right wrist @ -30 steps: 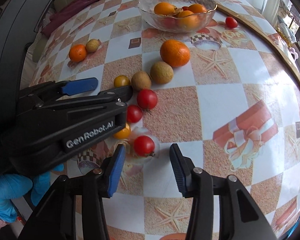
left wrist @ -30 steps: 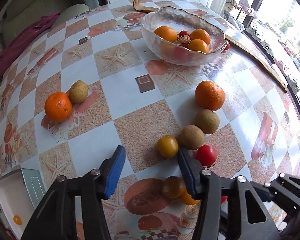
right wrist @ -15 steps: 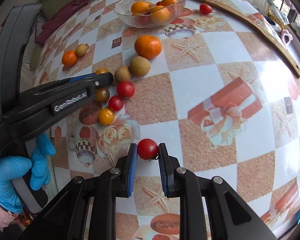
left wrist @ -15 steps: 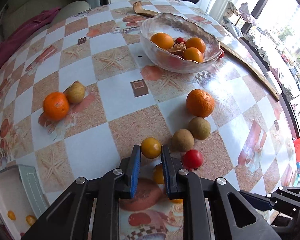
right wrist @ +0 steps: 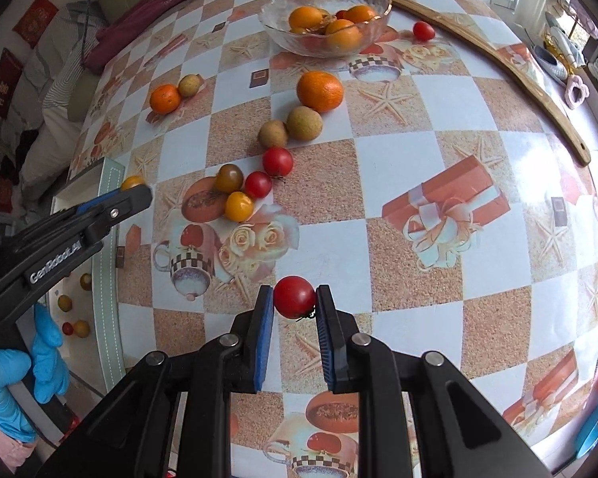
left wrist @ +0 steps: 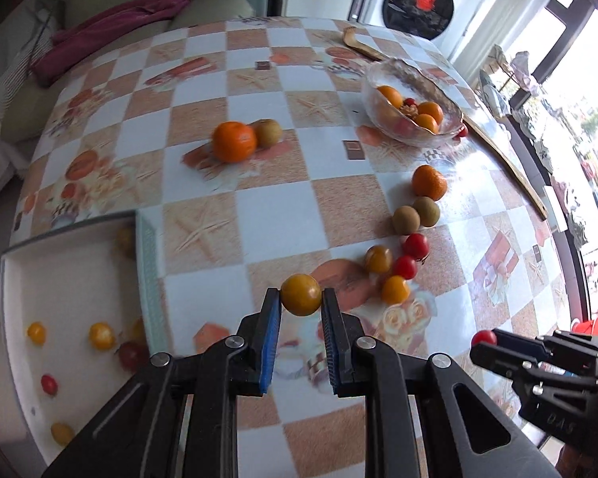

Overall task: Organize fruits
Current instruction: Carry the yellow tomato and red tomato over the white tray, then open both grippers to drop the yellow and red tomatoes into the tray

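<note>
My left gripper [left wrist: 301, 298] is shut on a yellow cherry tomato [left wrist: 301, 294] and holds it above the table, right of the white tray [left wrist: 71, 247]. My right gripper [right wrist: 294, 298] is shut on a red cherry tomato [right wrist: 294, 296], lifted over the table's near part. The tray holds several small yellow and red tomatoes [left wrist: 101, 335]. On the table lie red and yellow tomatoes [right wrist: 239, 206], two brown kiwis [right wrist: 304, 122] and an orange [right wrist: 319, 91]. The left gripper also shows in the right wrist view [right wrist: 133, 191].
A glass bowl [right wrist: 372, 30] with oranges stands at the far side, a lone red tomato [right wrist: 423, 30] beside it. Another orange [left wrist: 234, 140] and a kiwi [left wrist: 268, 132] lie at the left. A wooden stick [right wrist: 498, 63] runs along the right edge.
Both grippers closed on their tomatoes and lifted them. The left gripper has swung left toward the tray, which now fills more of its view.
</note>
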`<state>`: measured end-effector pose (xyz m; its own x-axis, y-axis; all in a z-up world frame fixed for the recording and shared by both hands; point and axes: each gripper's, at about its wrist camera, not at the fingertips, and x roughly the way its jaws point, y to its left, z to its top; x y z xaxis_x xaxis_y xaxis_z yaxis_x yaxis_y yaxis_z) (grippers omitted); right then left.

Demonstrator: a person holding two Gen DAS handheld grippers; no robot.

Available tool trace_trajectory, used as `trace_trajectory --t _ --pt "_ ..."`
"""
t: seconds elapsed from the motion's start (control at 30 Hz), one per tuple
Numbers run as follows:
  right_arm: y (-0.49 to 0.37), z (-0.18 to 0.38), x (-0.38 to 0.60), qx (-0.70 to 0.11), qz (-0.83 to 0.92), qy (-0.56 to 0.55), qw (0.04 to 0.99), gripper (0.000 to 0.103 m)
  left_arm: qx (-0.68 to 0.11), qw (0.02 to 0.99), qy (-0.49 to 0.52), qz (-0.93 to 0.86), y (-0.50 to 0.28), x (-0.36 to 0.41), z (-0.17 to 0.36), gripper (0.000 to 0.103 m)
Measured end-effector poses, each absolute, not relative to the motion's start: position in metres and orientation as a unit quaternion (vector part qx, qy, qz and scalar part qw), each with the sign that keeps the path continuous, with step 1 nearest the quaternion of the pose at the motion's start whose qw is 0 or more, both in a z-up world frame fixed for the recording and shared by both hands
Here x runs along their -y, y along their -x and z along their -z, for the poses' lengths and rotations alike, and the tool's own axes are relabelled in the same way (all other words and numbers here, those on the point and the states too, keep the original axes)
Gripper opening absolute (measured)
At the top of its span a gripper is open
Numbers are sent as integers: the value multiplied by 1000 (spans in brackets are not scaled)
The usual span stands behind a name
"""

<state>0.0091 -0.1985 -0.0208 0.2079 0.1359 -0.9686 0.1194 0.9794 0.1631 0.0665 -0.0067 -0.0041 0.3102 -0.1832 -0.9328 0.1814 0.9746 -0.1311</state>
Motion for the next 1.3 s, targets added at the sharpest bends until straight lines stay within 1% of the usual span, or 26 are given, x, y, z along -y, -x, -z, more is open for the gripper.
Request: trace_trajectory --t 0.37,0.63,0.97,1.3 --pt "-22 4 135 -631 -56 -57 772 23 -564 823 64 37 -19 -87 -22 22" --pt "-38 6 62 -636 -114 -35 762 23 -571 816 90 -23 1 -154 -8 22" --pt "-83 26 -23 -642 -161 -14 749 23 -590 803 72 -44 -1 -177 29 22" --pt "-131 66 -67 -660 -162 10 733 24 -605 791 70 -55 -6 -186 45 22"
